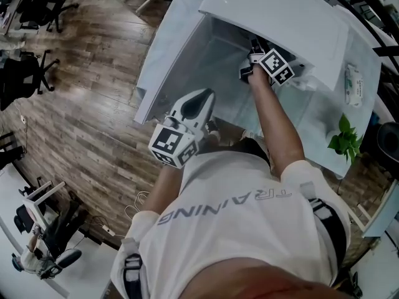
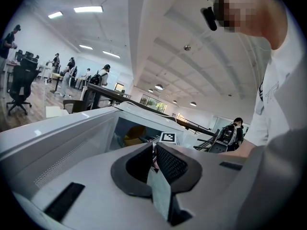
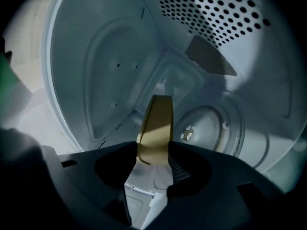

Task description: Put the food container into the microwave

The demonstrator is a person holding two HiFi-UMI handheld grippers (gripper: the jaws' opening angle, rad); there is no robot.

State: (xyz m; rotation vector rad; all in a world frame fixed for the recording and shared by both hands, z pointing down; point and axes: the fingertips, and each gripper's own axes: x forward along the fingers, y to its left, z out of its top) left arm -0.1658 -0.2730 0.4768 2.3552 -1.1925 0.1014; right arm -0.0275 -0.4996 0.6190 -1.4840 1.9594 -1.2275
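Food container is sitting clamped edge-on in right gripper, both reaching inside microwave; turntable hub is lying beyond its tips, rightward. Left gripper is hanging outside, jaws pressing together, empty.

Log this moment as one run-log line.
right gripper: shut on food container, inside microwave | left gripper: shut, outside microwave | food container: not yet released

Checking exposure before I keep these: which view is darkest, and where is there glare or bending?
Right gripper view: darkest, dim inside the microwave, black corners, the food container lit yellow. Left gripper view: bright ceiling lights, lines bowed by the wide lens. Head view: evenly lit, edges curved.
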